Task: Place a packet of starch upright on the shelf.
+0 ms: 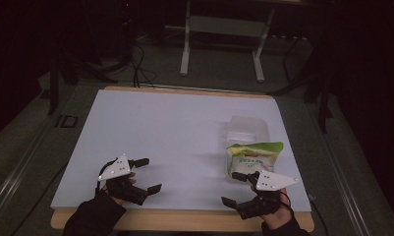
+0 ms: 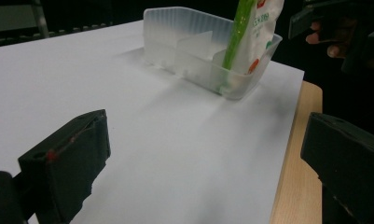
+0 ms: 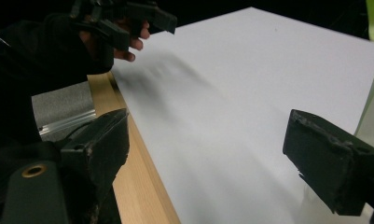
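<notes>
High view: a green-and-white sealed pouch [image 1: 254,156] is seen standing upright in the near end of a translucent plastic bin [image 1: 248,129], on the right half of the white tabletop [image 1: 165,132]. The right gripper [image 1: 238,189] is held just in front of the pouch, near the table's front edge, with its 2 jaws spread wide and nothing between them. The left gripper [image 1: 148,173] is held well apart from the bin at the front left, its jaws likewise spread and empty.

From the left gripper view the pouch [image 2: 254,32] is shown leaning against the bin's end wall, in the last compartment behind a thin divider [image 2: 194,46]; its crimped green side seam runs nearly vertical. The bin [image 2: 175,28] is ribbed and thin-walled.

The pouch is judged light, soft and crinkly, with a slick film surface that could slide between smooth pads. Its contents cannot be identified, so moderate squeeze is advised. The best hold is judged to be the flattened top seal or upper edge standing clear above the bin rim, where the film is doubled and stiffest; a pinch on the bulging middle would likely deform it. The bin itself is judged light enough to shift or tip if the pouch is dragged sideways, so a straight upward lift is favoured.
</notes>
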Demonstrator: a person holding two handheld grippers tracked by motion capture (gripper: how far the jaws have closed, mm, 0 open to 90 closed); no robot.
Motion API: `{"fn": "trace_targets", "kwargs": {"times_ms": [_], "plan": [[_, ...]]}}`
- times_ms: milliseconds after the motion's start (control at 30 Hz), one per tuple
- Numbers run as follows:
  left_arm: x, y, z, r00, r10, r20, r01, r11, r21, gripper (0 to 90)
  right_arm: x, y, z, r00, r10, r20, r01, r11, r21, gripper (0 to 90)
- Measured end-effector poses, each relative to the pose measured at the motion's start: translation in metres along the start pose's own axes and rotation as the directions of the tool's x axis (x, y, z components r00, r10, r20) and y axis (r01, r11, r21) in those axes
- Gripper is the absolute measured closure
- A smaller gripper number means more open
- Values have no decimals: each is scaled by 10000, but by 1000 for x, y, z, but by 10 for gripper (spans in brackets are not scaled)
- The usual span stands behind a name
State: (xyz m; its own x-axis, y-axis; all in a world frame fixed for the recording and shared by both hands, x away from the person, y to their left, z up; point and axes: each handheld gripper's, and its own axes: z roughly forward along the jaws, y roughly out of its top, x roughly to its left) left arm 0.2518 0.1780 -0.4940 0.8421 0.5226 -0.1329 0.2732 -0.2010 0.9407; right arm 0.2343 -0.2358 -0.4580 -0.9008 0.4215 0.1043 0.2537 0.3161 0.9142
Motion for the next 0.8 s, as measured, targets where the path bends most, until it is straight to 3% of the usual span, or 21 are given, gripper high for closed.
{"fn": "trace_targets", "kwargs": {"times_ms": [167, 500, 667, 800], "plan": [[-2, -2, 3, 9999, 94, 97, -95, 9998, 176, 18, 2, -9, 1, 9998, -44, 217, 36, 9994, 347, 145], [-4, -10, 6, 9998, -10, 194, 3, 9994, 343, 18, 3, -18, -7, 9988, 48, 492, -68, 9992, 405, 147], [-7, -11, 5, 9998, 126, 178, -129, 9998, 161, 18, 3, -21, -11, 9987, 158, 483, -182, 9986, 490, 147], [-8, -14, 3, 9995, -139, 277, 139, 9999, -27, 18, 2, -24, -11, 9987, 167, 489, -199, 9976, 656, 144]]}}
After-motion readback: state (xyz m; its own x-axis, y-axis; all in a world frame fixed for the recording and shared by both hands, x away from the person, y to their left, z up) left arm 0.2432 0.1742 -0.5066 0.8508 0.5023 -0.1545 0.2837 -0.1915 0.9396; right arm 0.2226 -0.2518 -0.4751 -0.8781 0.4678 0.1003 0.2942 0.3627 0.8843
